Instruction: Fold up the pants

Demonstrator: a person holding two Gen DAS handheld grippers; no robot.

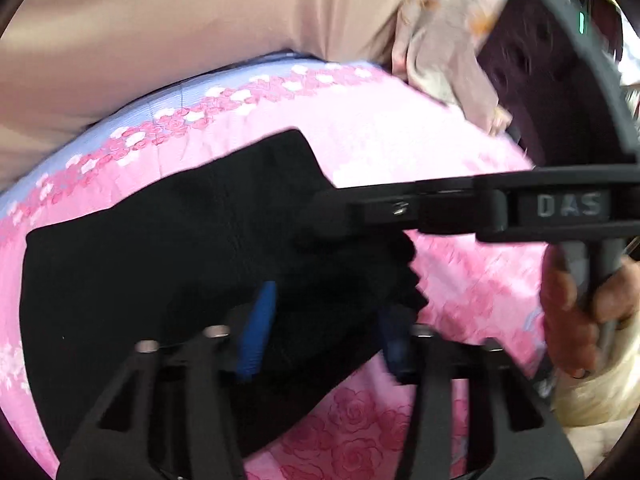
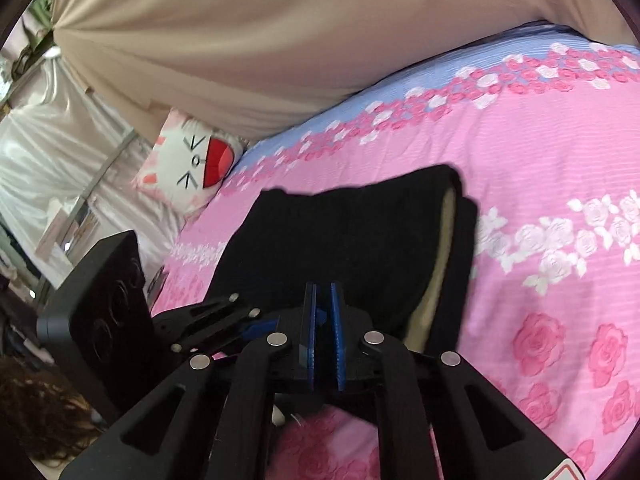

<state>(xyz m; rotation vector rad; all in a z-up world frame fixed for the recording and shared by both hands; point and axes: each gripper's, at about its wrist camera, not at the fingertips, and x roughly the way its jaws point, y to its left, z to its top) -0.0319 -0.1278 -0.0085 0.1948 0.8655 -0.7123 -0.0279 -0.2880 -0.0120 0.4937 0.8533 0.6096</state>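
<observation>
The black pants (image 1: 168,248) lie folded on a pink rose-print bed cover (image 1: 400,128). In the left wrist view my left gripper (image 1: 324,332) stands open with its blue pads (image 1: 258,328) wide apart over the pants' near edge. The right gripper (image 1: 332,208) reaches in from the right, its tip against the pants. In the right wrist view the right gripper (image 2: 324,328) has its blue pads (image 2: 338,336) nearly together at the near edge of the pants (image 2: 340,232), whose pale lining shows at the right fold. Whether cloth is pinched is hidden.
A beige curtain (image 2: 280,40) hangs behind the bed. A white cat-face pillow (image 2: 188,164) lies at the bed's far left corner. Pale crumpled clothing (image 1: 444,40) sits at the cover's (image 2: 540,152) right edge. The left gripper body (image 2: 108,300) shows at left.
</observation>
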